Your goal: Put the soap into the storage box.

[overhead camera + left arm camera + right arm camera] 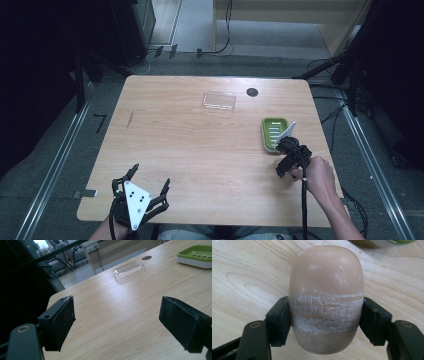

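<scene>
Beige soap [325, 300] clamped in our right gripper [289, 159] | green dish [274, 133] just ahead, by table's [200, 150] right edge | left gripper [142, 192] released, near-left corner

soap dish [384, 242] mostly cropped

table [200, 150]: pale wood, matt | soap [325, 297]: smooth, scuffed band | lid [129, 270]: clear glossy plastic
</scene>
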